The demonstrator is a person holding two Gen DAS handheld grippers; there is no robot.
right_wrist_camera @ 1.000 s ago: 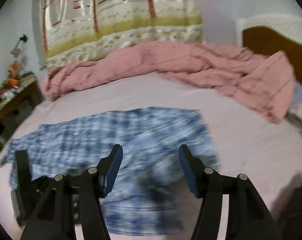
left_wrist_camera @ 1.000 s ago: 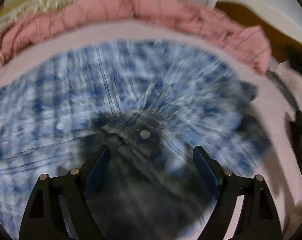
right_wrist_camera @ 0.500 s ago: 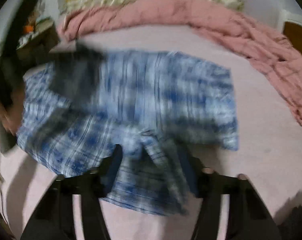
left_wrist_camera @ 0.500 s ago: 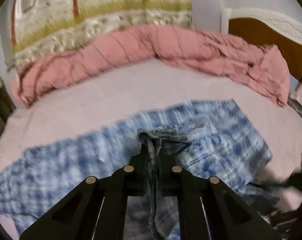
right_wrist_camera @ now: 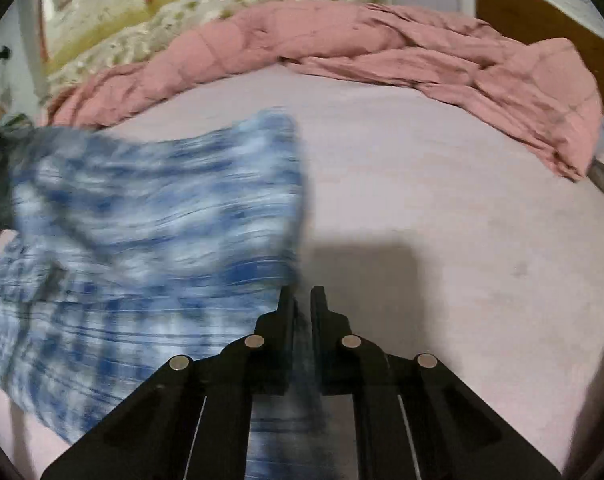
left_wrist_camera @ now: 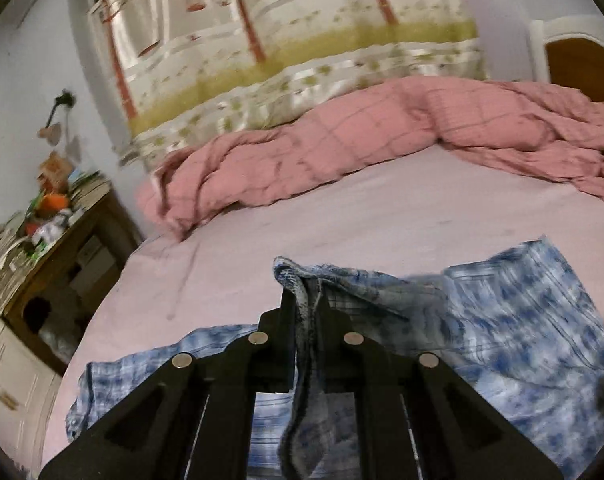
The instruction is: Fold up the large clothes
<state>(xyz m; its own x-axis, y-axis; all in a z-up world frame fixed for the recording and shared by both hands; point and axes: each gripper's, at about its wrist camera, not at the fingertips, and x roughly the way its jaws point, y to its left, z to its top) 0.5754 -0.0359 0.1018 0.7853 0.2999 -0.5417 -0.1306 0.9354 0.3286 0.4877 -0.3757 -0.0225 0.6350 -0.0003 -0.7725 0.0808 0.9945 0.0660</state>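
A blue and white plaid shirt [left_wrist_camera: 514, 332] lies partly on the pink bed sheet [left_wrist_camera: 382, 220]. My left gripper [left_wrist_camera: 306, 300] is shut on a bunched fold of the shirt and holds it raised above the bed. My right gripper [right_wrist_camera: 302, 300] is shut on another edge of the shirt [right_wrist_camera: 142, 240], which hangs lifted to its left and is blurred by motion. The bed sheet [right_wrist_camera: 442, 208] lies bare to the right of the shirt.
A rumpled pink quilt [left_wrist_camera: 342, 144] [right_wrist_camera: 382, 48] lies along the far side of the bed under a patterned curtain [left_wrist_camera: 282, 40]. A cluttered wooden side table [left_wrist_camera: 54, 240] stands to the left. A wooden headboard [right_wrist_camera: 542, 20] is at the right.
Both grippers were open above the flat shirt one second ago. Both have since closed on the shirt and lifted it, and the cloth now swings off the sheet.
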